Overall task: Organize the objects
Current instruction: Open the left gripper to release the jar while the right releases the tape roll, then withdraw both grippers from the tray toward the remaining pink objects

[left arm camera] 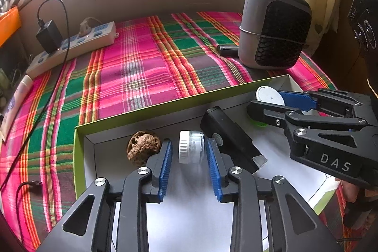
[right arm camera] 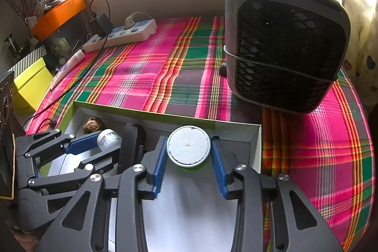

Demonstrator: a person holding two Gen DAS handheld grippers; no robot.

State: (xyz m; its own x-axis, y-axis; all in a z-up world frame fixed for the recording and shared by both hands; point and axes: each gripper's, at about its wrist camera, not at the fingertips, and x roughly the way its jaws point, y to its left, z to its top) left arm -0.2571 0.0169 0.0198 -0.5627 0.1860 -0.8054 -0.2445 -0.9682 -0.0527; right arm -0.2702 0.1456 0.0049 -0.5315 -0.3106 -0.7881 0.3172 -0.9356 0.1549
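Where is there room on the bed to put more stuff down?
The widest bare stretch of plaid cloth lies between the power strip, the grey heater and the box. Another patch sits right of the box, in front of the heater. The box's back is crowded: walnut, jar, black device, both tongs.

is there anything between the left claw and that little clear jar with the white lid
Nothing visible: the small clear plastic jar with a white ribbed lid already lies between the left claw's open blue pads, inside the white box.
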